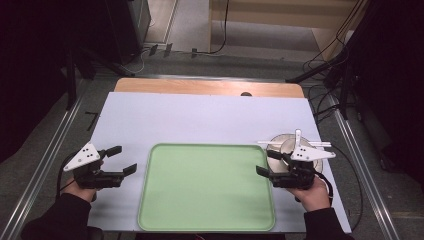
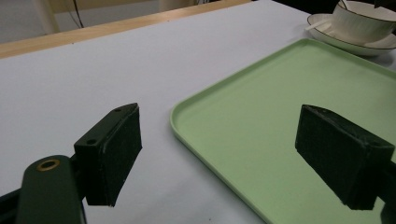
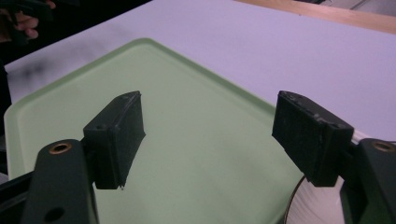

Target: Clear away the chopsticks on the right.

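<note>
- The left gripper (image 1: pixel 122 160) sits at the left of the green tray (image 1: pixel 206 220), held in the person's left hand (image 1: pixel 80 187); its 2 jaws stand wide apart with nothing between them.
- In the left gripper view, 1 jaw hangs over the white table cover (image 2: pixel 93 70) and the other over the tray's near corner (image 2: pixel 180 116).
- The right gripper (image 1: pixel 265 162) is at the tray's right edge, held in the right hand (image 1: pixel 312 192); its 2 jaws are spread and grasp nothing.
- The cup (image 1: pixel 292 147) stands on a saucer (image 1: pixel 276 140) on the cover, just right of the tray and partly hidden behind the right gripper; a white stick-like piece (image 1: pixel 280 143) lies across it.
- In the left gripper view the cup (image 2: pixel 366 21) and saucer (image 2: pixel 355 44) sit just beyond the tray's far edge.
- In the right gripper view a rounded pale rim (image 3: pixel 299 200) shows near the right jaw.
- The tray holds nothing.
</note>
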`<state>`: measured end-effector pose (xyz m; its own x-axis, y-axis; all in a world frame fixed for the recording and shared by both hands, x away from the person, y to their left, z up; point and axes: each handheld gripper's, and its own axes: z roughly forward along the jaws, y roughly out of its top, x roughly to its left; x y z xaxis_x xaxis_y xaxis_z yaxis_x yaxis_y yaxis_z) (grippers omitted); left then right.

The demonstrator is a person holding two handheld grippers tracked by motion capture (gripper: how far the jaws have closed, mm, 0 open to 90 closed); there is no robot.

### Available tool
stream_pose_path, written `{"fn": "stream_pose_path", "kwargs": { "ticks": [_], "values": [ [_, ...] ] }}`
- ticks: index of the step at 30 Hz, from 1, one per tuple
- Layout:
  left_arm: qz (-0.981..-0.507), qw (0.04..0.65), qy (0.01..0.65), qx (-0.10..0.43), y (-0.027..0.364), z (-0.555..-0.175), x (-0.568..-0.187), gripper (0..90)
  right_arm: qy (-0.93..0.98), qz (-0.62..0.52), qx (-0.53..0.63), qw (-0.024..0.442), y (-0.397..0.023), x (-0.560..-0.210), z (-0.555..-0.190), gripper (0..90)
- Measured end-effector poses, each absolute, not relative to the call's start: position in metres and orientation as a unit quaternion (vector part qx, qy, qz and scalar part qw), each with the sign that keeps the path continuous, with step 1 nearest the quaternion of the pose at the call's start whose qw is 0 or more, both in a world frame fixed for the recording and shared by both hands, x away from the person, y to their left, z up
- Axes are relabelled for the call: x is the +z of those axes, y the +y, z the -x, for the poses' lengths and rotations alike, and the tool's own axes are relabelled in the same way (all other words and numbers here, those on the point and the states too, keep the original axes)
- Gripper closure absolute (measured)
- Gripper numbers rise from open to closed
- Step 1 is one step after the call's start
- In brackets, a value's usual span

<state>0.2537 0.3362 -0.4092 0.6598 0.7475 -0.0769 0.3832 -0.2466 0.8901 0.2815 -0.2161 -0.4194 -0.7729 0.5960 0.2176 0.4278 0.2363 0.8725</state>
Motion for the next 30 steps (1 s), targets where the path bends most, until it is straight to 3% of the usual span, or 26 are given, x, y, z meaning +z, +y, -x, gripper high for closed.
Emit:
{"fn": "stream_pose_path", "kwargs": {
  "ticks": [30],
  "values": [
    [-0.768, 0.487, 0.373, 0.184, 0.3380, -0.2552, -0.4099, 14.7, 0.787, -0.335, 0.512, 0.077, -0.2165, -0.4205, -0.2819, 25.9]
  ]
}}
